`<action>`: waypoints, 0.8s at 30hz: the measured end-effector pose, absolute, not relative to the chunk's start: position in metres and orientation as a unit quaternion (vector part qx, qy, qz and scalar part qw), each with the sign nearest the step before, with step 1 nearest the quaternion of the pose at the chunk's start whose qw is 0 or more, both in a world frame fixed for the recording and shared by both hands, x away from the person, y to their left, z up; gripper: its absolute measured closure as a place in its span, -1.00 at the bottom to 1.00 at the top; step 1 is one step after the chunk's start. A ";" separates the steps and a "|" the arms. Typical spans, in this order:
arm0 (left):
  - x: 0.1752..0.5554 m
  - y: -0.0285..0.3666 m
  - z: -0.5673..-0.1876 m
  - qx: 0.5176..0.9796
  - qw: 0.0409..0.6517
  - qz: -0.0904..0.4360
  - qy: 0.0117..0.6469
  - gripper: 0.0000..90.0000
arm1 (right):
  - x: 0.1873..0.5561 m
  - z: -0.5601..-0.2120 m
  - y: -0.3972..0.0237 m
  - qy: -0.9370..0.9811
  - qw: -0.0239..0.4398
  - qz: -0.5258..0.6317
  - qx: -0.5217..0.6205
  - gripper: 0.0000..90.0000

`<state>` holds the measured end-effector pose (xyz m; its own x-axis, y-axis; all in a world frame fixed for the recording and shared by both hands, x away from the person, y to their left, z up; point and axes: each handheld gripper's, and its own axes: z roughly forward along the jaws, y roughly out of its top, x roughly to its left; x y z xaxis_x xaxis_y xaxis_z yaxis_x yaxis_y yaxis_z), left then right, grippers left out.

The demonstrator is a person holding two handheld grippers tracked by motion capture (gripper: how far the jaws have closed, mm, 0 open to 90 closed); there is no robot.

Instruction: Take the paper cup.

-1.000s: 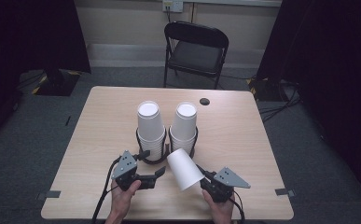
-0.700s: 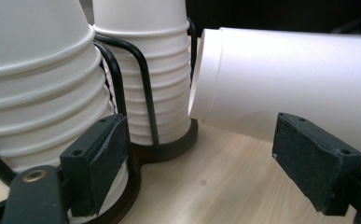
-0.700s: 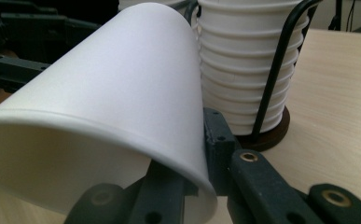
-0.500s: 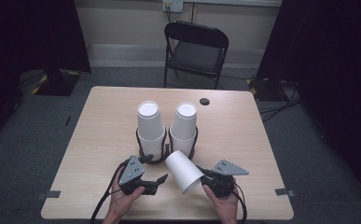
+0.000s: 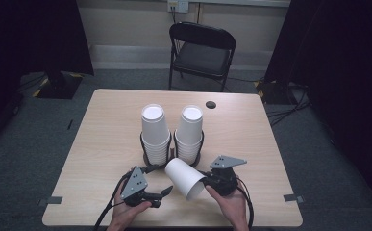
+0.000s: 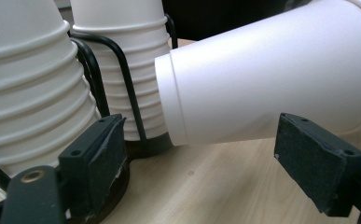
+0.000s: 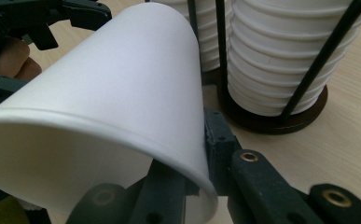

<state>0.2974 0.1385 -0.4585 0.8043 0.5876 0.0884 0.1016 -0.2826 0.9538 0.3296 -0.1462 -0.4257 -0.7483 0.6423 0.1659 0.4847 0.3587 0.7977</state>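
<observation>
**Loose cup held on its side in front of the two stacks**

Grey carpet all round, a black folding chair (image 5: 202,48) at the far side, and in the middle the pale wooden table (image 5: 106,125) where it all happens. Two stacks of white paper cups stand upside down side by side at the table's centre, the left stack (image 5: 155,132) and the right stack (image 5: 190,131), each ringed by a black wire holder (image 6: 92,70) on a dark round base. A small dark disc (image 5: 211,104) lies on the wood beyond them, towards the far edge.

Down at the near edge, both hands are in. The right gripper (image 5: 207,184) has a single white cup (image 5: 185,178) and it's pinching the rim wall: in the right gripper view one jaw sits inside the mouth and the other presses the outside, the cup's body (image 7: 122,88) stretching away towards the stacks. The cup lies tilted on its side, base pointing far and left, just in front of the right stack's holder, lifted off the table.

Over to the left gripper (image 5: 167,190), held low by the left hand (image 5: 126,211), just left of the cup. Its jaws are spread wide, nothing between the pads. In the left gripper view the cup's closed base (image 6: 169,100) hangs just ahead of the gap, above the wood, with the ribbed cup rims of both stacks close behind.
</observation>
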 end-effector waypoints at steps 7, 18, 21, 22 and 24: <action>0.298 0.138 -0.460 0.782 0.549 0.212 0.206 -0.66 | 0.338 -0.421 -0.142 0.845 0.064 0.412 0.335 0.92; 0.302 0.132 -0.454 0.809 0.523 0.213 0.162 -0.66 | 0.346 -0.419 -0.136 0.869 0.028 0.372 0.324 0.92; 0.302 0.130 -0.455 0.818 0.517 0.208 0.143 -0.66 | 0.348 -0.421 -0.133 0.876 0.017 0.360 0.321 0.92; 0.302 0.128 -0.455 0.827 0.505 0.211 0.131 -0.66 | 0.348 -0.421 -0.133 0.876 0.015 0.358 0.321 0.92; 0.303 0.127 -0.455 0.828 0.505 0.209 0.126 -0.66 | 0.349 -0.421 -0.133 0.877 0.013 0.357 0.322 0.92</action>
